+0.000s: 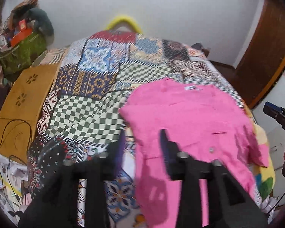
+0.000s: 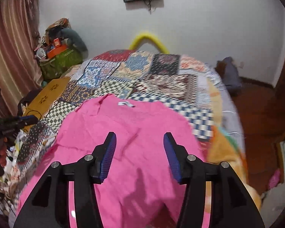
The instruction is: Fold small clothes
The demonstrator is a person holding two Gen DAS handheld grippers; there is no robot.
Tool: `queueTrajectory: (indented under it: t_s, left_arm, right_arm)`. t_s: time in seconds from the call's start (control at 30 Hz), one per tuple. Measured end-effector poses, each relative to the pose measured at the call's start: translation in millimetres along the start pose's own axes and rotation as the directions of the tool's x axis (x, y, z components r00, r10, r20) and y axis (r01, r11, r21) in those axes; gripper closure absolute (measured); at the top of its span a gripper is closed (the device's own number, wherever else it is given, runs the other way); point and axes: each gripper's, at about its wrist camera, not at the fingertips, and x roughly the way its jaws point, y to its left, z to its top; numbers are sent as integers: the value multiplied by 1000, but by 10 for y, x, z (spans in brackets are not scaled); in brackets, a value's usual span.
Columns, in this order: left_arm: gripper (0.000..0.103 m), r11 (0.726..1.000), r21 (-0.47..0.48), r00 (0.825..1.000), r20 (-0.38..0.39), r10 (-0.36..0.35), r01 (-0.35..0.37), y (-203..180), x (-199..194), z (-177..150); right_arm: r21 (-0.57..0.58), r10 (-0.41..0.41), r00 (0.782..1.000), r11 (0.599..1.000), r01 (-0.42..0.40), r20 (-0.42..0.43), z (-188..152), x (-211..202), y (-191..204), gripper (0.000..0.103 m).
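Note:
A small pink shirt (image 1: 190, 117) lies spread on the patchwork bedspread (image 1: 89, 87), with a white neck label at its far edge. In the left wrist view my left gripper (image 1: 142, 142) is open above the shirt's left edge, empty. In the right wrist view my right gripper (image 2: 139, 144) is open above the middle of the pink shirt (image 2: 142, 121), its blue-padded fingers (image 2: 110, 152) wide apart and holding nothing. The right gripper's tip also shows at the right edge of the left wrist view (image 1: 279, 115).
A low wooden table (image 1: 26, 102) with a black cable stands left of the bed. A green bag (image 1: 20, 53) full of things sits at the back left. A yellow hoop (image 2: 148, 39) stands behind the bed against the white wall. A brown door (image 1: 266, 43) is at the right.

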Motion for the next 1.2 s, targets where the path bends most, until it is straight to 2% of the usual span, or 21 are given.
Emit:
queueTrajectory:
  t_s: [0.07, 0.13, 0.4, 0.57, 0.67, 0.73, 0.8, 0.87, 0.9, 1.03, 1.2]
  left_arm:
    - [43, 1000, 15, 1000, 21, 1, -1, -121, -105, -41]
    - [38, 1000, 17, 1000, 22, -15, 15, -224, -150, -105]
    - [38, 999, 22, 997, -66, -40, 42, -506, 74, -441]
    - [38, 999, 17, 990, -134, -48, 51, -586, 291, -639]
    - [38, 999, 21, 987, -157, -43, 47, -621, 387, -697]
    - [38, 999, 31, 985, -166, -35, 40, -652, 431, -722]
    - [38, 998, 47, 986, -163, -26, 34, -681, 442, -732]
    - [38, 997, 68, 988, -155, -18, 29, -717, 431, -733]
    - [38, 996, 81, 989, -150, -13, 26, -740, 424, -733]
    - [38, 993, 118, 991, -132, -3, 19, -790, 393, -710]
    - [38, 992, 125, 995, -103, -13, 26, -784, 318, -651]
  right_arm:
    - [5, -31, 999, 1000, 31, 9, -103, -207, -121, 55]
    - [18, -61, 998, 998, 61, 6, -219, -326, -249, 55]
    - [157, -181, 980, 969, 192, -85, -943, -458, -902, 55]
    - [250, -223, 957, 931, 266, -186, -1427, -287, -1306, 55]
    - [310, -217, 951, 909, 280, -223, -1582, -195, -1507, 55]
    - [336, -204, 950, 900, 277, -236, -1610, -109, -1607, 55]
    - [353, -186, 954, 898, 263, -236, -1621, -96, -1646, 62]
    - [349, -175, 956, 903, 251, -234, -1570, -38, -1642, 90]
    - [348, -164, 959, 906, 239, -229, -1540, -24, -1626, 94]
    - [310, -155, 970, 928, 208, -186, -1447, -128, -1489, 96]
    - [229, -110, 989, 965, 130, -96, -1020, -355, -1148, 96]
